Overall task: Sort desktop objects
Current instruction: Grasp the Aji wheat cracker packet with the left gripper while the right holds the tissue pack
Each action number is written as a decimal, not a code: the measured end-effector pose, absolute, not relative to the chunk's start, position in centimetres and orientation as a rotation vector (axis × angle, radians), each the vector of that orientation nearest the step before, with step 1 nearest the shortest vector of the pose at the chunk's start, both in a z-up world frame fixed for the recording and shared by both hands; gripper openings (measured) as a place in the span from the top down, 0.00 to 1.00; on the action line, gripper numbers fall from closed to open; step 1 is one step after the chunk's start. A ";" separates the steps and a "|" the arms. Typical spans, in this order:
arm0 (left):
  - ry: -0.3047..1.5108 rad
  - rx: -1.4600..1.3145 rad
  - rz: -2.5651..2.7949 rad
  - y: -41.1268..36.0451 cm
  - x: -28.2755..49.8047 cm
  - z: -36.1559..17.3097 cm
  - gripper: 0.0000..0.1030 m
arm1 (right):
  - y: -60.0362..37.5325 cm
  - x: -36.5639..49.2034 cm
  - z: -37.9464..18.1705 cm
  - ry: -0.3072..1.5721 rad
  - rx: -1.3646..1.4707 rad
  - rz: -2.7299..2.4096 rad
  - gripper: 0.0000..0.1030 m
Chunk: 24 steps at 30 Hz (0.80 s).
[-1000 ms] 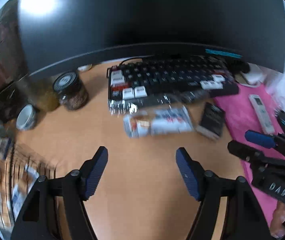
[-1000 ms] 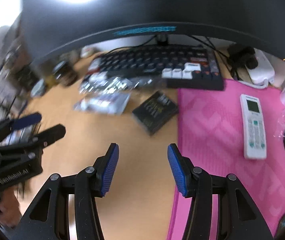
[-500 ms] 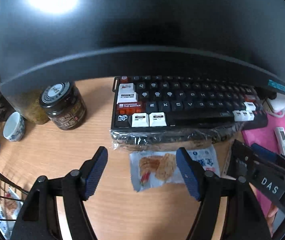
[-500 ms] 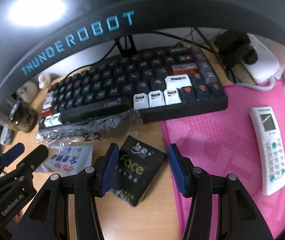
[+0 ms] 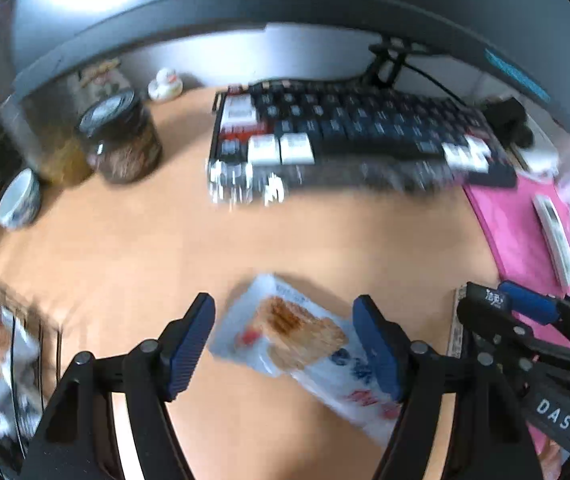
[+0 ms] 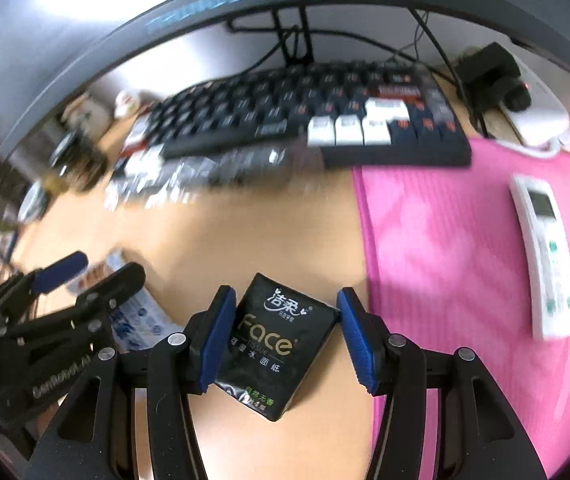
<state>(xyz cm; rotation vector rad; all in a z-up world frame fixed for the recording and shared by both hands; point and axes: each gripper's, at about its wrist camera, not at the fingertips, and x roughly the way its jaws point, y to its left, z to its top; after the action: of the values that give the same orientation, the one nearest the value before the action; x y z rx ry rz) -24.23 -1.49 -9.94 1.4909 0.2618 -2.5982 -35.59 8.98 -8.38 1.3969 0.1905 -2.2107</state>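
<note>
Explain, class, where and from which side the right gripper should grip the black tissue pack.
Grip the black tissue pack across its two long side edges, coming from above. It lies flat on the desk, slightly turned, already between the right gripper fingers; its soft, narrow width probably fits the opening.

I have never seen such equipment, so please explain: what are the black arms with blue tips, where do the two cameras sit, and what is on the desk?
A person holds two hand-held grippers, each with a fisheye camera looking along its fingers. The left wrist view shows the left gripper around a snack packet; the right wrist view shows the right gripper around a black tissue pack. In both, the blue pads sit at the item's sides; a firm grip is not clear. Also on the wooden desk: a keyboard, a jar, and a pink mat with a white remote.
</note>
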 end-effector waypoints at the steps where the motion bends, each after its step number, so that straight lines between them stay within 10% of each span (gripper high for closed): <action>1: 0.243 1.504 -2.594 -1.3 -23.2 -10.0 0.27 | 9.3 -34.2 -8.3 0.214 1.392 -2.194 0.49; 24: 0.170 1.600 -2.487 0.2 -12.6 -9.2 0.25 | 16.5 -22.0 -5.8 0.112 1.301 -2.405 0.46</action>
<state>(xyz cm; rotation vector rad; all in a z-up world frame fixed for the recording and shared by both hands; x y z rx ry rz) -12.59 0.21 -9.23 1.6004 0.1699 -2.4869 -22.02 16.53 -5.80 1.3014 0.1123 -2.4047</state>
